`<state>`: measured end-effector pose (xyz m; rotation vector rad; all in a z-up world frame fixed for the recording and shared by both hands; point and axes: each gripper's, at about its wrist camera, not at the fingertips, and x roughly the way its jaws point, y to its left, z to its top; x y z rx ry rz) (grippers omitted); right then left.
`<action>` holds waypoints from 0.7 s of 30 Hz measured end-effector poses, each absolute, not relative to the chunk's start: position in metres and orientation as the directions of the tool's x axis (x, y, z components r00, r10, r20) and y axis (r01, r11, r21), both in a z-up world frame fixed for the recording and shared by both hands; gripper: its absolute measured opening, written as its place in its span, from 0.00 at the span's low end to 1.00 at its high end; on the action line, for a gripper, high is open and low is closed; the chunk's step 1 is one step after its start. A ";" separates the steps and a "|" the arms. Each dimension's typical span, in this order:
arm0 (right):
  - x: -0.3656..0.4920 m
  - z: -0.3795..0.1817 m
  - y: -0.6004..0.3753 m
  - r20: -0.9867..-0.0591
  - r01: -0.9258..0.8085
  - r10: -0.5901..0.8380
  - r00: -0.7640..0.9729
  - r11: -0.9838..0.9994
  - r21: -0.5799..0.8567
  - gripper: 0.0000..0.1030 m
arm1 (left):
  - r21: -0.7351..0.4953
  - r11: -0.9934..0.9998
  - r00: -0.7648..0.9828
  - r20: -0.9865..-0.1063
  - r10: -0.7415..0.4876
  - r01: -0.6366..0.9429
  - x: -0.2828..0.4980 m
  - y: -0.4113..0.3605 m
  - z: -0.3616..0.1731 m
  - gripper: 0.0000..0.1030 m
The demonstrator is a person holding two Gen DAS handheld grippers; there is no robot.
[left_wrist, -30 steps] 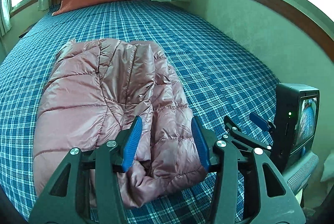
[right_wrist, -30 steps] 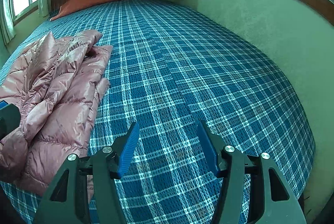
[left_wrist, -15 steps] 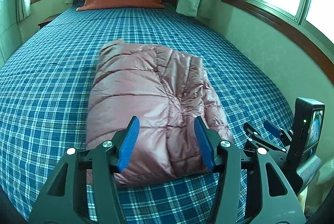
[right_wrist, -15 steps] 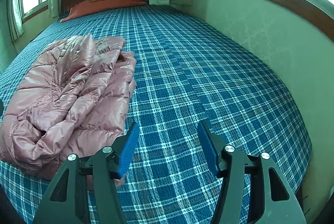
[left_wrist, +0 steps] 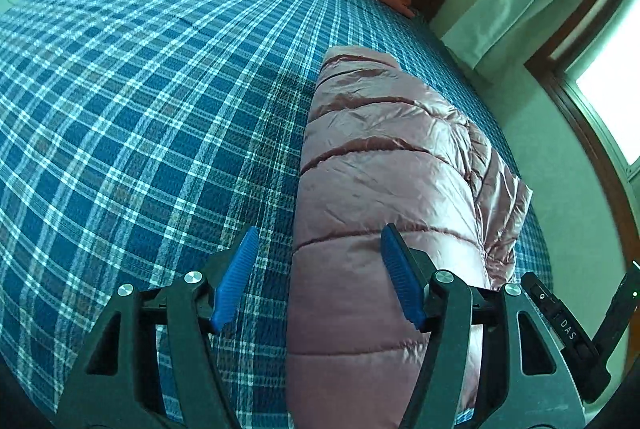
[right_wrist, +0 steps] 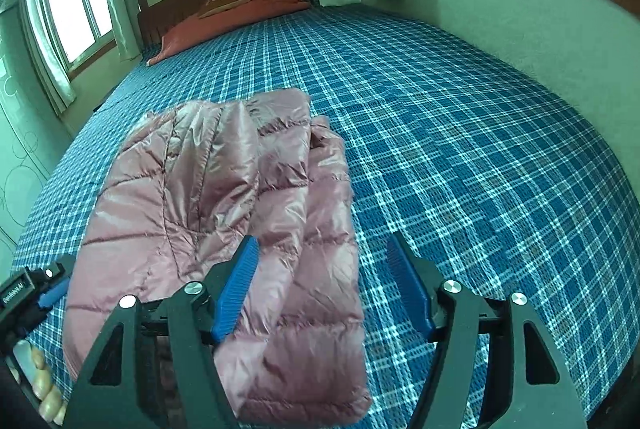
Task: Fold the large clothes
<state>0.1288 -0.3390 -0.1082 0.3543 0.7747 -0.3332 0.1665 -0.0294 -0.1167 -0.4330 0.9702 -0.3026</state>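
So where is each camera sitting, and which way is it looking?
Left wrist: on the left gripper, tilted sideways, looking down the bed at the pink jacket's left edge; its opening jaws hold nothing.
Right wrist: on the right gripper, looking at the jacket's right edge; opening, nothing held. The other gripper and fingers show bottom left.
Both share the jacket, bed and orange pillow.

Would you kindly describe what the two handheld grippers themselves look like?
Both the left gripper and right gripper share one design: black angular frames with triangular cut-outs and silver screw heads, and two fingers faced with ribbed blue pads. White lettering marks the neighbouring gripper's body in each view.
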 end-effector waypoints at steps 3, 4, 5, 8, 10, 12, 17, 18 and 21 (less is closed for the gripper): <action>0.150 -0.114 -0.345 -0.721 0.394 -0.070 0.689 0.871 0.292 0.67 | -0.587 0.809 0.497 -0.703 -0.508 -0.005 0.185 -0.023 -0.133 0.65; 0.158 -0.118 -0.347 -0.726 0.395 -0.047 0.686 0.862 0.317 0.68 | -0.617 0.787 0.484 -0.694 -0.533 -0.018 0.190 -0.023 -0.137 0.65; 0.166 -0.122 -0.348 -0.735 0.400 -0.036 0.677 0.856 0.327 0.69 | -0.640 0.768 0.472 -0.686 -0.554 -0.030 0.194 -0.023 -0.141 0.65; 0.185 -0.133 -0.351 -0.750 0.396 0.007 0.661 0.846 0.357 0.69 | -0.678 0.733 0.443 -0.672 -0.593 -0.047 0.203 -0.026 -0.149 0.66; 0.193 -0.138 -0.355 -0.745 0.374 0.055 0.665 0.839 0.396 0.69 | -0.679 0.732 0.431 -0.674 -0.600 -0.043 0.205 -0.031 -0.151 0.67; 0.201 -0.144 -0.356 -0.743 0.343 0.106 0.661 0.838 0.424 0.47 | -0.681 0.731 0.426 -0.670 -0.608 -0.027 0.205 -0.036 -0.149 0.67; 0.195 -0.146 -0.374 -0.717 0.334 0.139 0.683 0.813 0.477 0.14 | -0.697 0.717 0.429 -0.653 -0.624 -0.019 0.206 -0.040 -0.143 0.67; 0.190 -0.147 -0.380 -0.713 0.349 0.124 0.690 0.807 0.477 0.13 | -0.690 0.724 0.429 -0.655 -0.622 -0.006 0.205 -0.043 -0.140 0.67; 0.180 -0.159 -0.396 -0.724 0.381 0.106 0.681 0.794 0.474 0.12 | -0.670 0.741 0.408 -0.665 -0.626 0.046 0.203 -0.060 -0.140 0.68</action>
